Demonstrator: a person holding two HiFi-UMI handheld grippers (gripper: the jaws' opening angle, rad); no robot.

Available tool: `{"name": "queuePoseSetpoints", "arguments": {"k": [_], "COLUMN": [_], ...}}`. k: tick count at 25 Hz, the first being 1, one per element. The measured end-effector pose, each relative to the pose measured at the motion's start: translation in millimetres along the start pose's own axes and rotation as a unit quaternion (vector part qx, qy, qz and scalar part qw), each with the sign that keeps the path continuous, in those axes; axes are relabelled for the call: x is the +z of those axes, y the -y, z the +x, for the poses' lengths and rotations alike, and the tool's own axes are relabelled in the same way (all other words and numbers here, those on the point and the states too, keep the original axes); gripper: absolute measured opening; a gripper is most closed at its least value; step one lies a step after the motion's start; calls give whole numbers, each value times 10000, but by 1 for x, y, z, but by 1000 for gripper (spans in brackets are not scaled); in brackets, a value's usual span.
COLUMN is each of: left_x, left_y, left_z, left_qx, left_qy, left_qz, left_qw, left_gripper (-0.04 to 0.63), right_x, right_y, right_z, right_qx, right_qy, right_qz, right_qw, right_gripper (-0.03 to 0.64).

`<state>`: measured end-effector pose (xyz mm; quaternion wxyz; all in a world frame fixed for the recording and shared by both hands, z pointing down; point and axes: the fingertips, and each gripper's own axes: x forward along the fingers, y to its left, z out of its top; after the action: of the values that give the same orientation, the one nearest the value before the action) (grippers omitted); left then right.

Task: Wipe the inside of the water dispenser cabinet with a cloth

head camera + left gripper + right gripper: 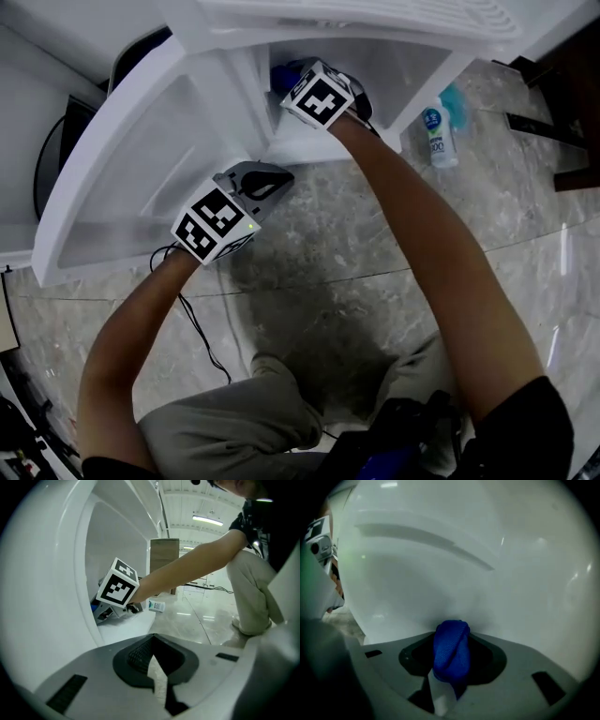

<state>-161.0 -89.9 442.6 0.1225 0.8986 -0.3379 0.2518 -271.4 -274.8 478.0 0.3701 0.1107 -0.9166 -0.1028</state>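
Cloth point(451, 646), one deep-blue piece, is bunching into a thick woven fold between the jaws of the right gripper point(447, 679), which are clamping it inside the single white cabinet point(309, 148), close to an inner wall. Of two grippers, the left gripper point(272, 180) is hovering, jaws together and empty, beside the open door point(131, 169). One bottle point(438, 137) is lying on the floor, right.

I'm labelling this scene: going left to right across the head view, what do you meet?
Open cabinet door → left tongs → right tongs gripping the blue cloth → bottle.
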Motion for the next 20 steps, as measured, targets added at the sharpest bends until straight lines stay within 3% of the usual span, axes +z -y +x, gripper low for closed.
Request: {"name": "queuePoseSetpoints", "arguments": {"k": [6,11,14,20], "left_x": [1,5,4,0], "left_y": [-2,-11,-11,2], "left_z": [6,10,11,2], "left_qx": [15,72,68,31], "left_qy": [53,187,203,47], "left_qz": [-3,-154,-283,-38], "left_qw": [10000,9997,9994,10000], "left_gripper": [6,6,6,6], "right_x": [-1,-7,-4,0], "right_y": [7,-23,-16,11], "right_z": [3,-11,-2,9], "right_qx": [-268,230,63,-314], "right_qy": [-52,-111,-83,-138], "right_qz": [-305,-921,-612,41], "right_qw": [9992,9954,9981,9994], "right_gripper": [147,147,149,149]}}
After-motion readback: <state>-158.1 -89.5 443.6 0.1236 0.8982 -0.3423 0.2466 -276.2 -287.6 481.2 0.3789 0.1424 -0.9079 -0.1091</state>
